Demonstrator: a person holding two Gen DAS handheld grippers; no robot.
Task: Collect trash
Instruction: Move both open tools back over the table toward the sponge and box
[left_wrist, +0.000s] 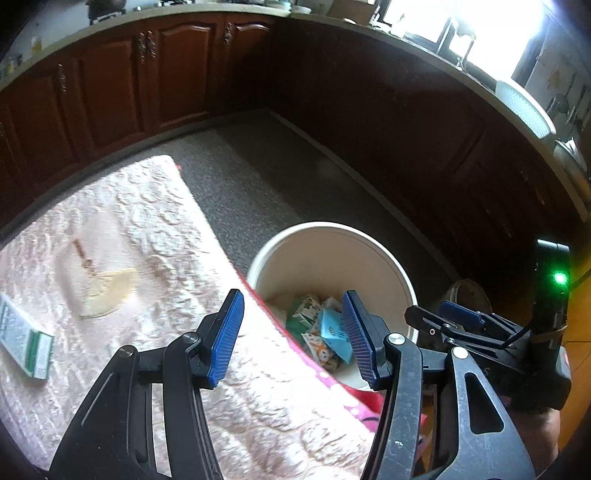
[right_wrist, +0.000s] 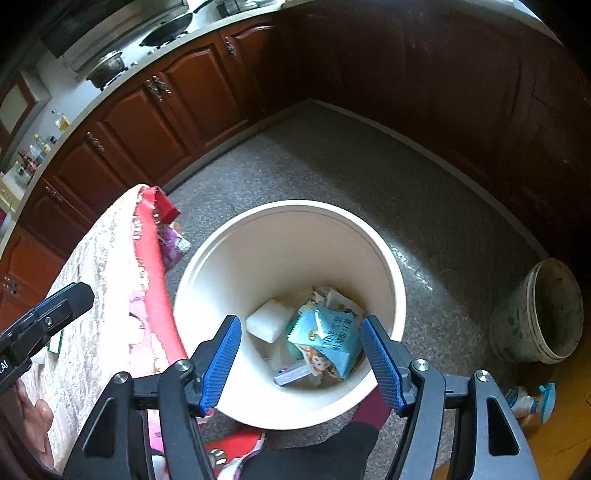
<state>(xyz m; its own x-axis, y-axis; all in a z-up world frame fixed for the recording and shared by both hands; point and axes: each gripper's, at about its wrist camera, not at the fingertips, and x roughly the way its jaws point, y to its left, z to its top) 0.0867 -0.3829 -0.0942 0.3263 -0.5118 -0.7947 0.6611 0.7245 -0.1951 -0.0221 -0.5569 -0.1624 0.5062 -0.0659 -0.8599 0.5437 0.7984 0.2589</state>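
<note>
Trash (right_wrist: 325, 343) lies in bin (right_wrist: 288, 221) below both empty, parted tongs (right_wrist: 301, 360).

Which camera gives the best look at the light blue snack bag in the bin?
The right wrist view: the light blue snack bag lies in plain sight inside the white bin. The left wrist view shows only part of it, behind a left claw finger.

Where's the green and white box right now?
The green and white box lies at the left edge of the left wrist view, on the pale quilted tablecloth, left of the left claw and well away from the white bin.
</note>
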